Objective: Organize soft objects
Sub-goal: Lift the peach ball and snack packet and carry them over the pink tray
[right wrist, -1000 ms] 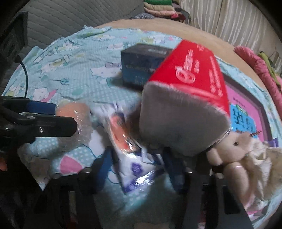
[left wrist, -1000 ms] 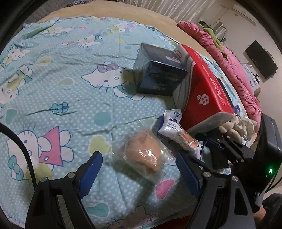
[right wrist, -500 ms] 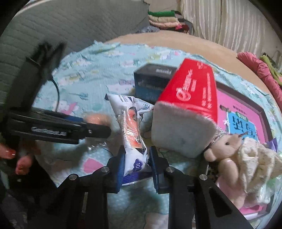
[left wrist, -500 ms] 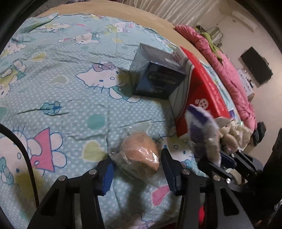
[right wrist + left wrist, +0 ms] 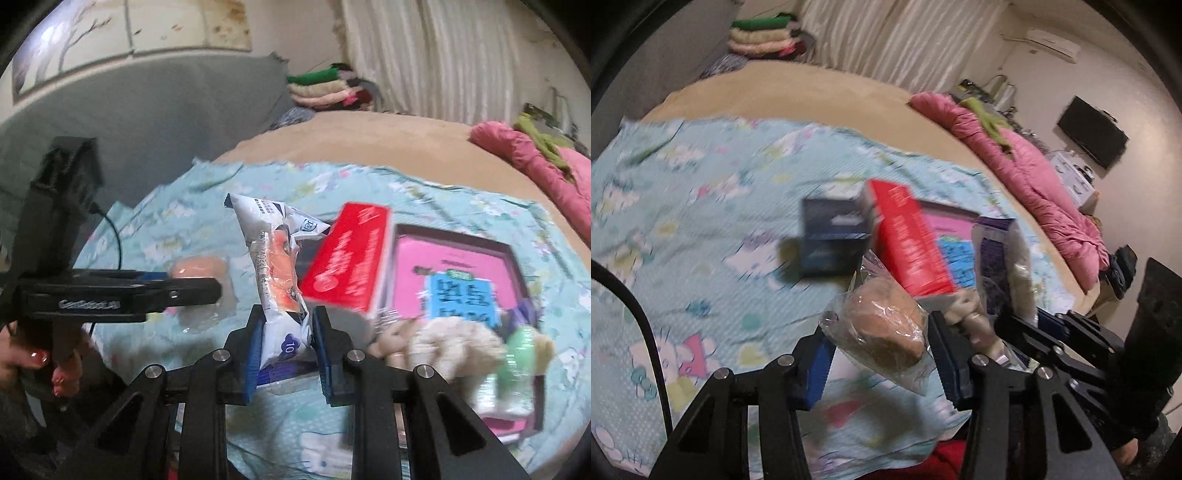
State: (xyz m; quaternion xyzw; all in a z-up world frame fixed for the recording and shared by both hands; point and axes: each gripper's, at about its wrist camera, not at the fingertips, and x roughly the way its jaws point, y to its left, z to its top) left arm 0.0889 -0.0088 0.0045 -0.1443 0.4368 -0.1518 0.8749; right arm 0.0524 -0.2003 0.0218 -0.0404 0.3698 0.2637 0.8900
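Low in the left wrist view, the left hand-held gripper [image 5: 879, 354] clamps a bagged bun [image 5: 882, 328] above the bed sheet [image 5: 683, 229]; its slick wrap could slide free. The right hand-held gripper [image 5: 286, 350] pinches a snack packet [image 5: 280, 273] by its bottom end, so it may flop toward the red box [image 5: 347, 258] beyond.

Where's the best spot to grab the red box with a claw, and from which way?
Probably grip the red box across its narrow width near the raised near end, coming from above. It is long and slim and leans on the pink book, so the end sticks up. Both claws are full now.
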